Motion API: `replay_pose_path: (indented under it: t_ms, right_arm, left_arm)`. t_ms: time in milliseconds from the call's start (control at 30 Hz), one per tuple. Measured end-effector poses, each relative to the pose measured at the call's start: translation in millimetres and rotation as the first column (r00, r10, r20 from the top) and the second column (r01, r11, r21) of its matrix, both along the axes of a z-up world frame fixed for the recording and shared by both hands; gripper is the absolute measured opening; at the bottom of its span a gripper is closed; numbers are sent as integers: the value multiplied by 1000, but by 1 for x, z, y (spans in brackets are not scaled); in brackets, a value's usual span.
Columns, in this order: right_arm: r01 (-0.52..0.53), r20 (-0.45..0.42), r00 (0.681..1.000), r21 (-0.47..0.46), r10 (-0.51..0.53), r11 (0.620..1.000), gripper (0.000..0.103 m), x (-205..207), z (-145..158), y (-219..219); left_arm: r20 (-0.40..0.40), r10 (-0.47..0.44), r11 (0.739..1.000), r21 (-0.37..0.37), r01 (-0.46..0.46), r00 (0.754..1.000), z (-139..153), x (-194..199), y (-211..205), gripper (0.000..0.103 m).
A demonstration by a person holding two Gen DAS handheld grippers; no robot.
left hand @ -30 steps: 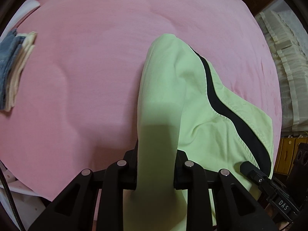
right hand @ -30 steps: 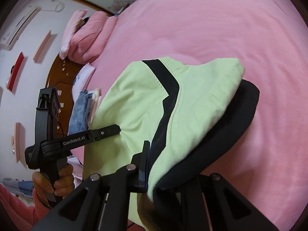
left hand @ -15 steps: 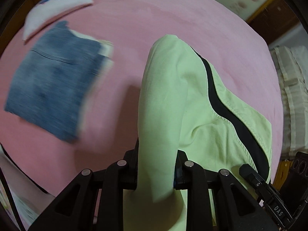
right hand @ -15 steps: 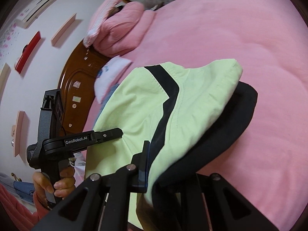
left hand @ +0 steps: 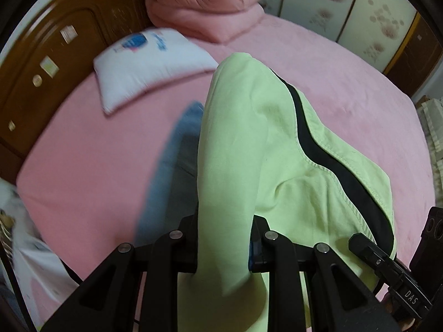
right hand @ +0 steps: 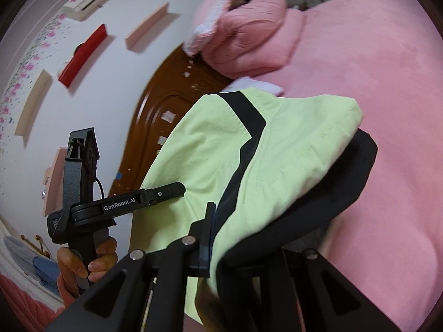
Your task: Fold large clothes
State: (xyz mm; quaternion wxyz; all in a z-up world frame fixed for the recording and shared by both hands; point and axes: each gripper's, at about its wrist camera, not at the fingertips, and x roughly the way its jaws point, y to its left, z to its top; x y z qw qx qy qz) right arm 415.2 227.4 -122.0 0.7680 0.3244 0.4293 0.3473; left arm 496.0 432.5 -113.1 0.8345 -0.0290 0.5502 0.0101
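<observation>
Both the left gripper point(left hand: 224, 244) and the right gripper point(right hand: 243, 251) are clamping the folded lime-green garment point(left hand: 249, 149) above the folded jeans point(left hand: 171, 160) (blurred); judging by that, a careless drop could be skewing the stack.

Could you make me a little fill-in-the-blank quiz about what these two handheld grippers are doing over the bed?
1. Both grippers are shut on a light green garment with a ____ stripe.
2. The bed cover is ____.
3. The white pillow lies in front of a ____ wooden headboard.
4. Under the garment, in the left gripper's view, lies a blurred ____ folded cloth.

Missing words: black; pink; brown; blue
</observation>
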Motion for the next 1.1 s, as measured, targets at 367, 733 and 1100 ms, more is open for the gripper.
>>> replay_pose_path:
  t_ms: [367,733,1100]
  right_arm:
    - [33,-157,987,-80,-45,996,10,38,-100,42]
    - [-50,-119,993,-249,20,967,18,42,-133,31]
    - [-12,-148,989,-216,-21,976,23,32,-148,8]
  left_arm:
    - [-93,-12,999,-32,9,996,-112,51,54,23]
    - [-9,-88,991,-101,86,996,-148,61,77,36]
    - [78,-154,980,-112,162,985,-156,37,70,50]
